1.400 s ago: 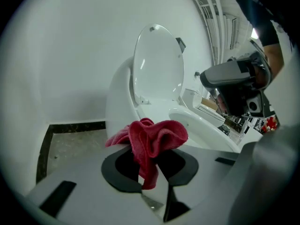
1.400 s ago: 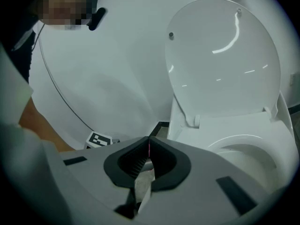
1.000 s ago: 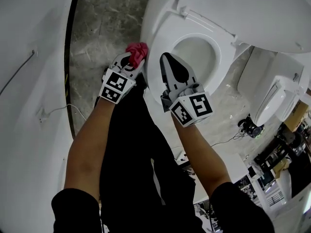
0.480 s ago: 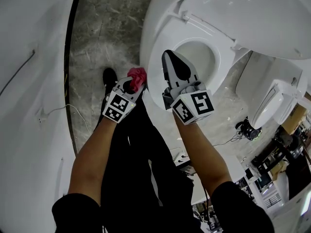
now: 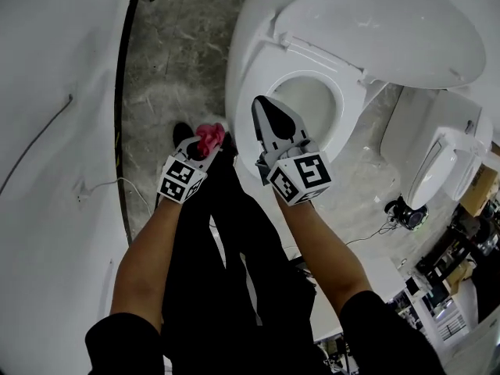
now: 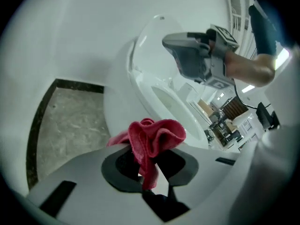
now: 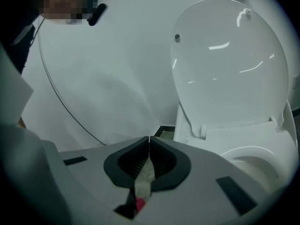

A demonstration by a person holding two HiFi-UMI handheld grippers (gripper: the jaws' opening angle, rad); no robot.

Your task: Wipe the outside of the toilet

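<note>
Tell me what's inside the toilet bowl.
Only plain white inner wall shows inside the toilet bowl. In the head view the right gripper covers the opening's near edge, and the bottom cannot be made out.

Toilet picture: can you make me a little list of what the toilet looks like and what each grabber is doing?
Toilet: white, lid up, seat down
Left gripper: shut on a red cloth, low beside the toilet's outer side
Right gripper: jaws together, holding nothing, above the front of the seat
Cloth touching toilet: cannot tell
Floor: grey and mottled
</note>
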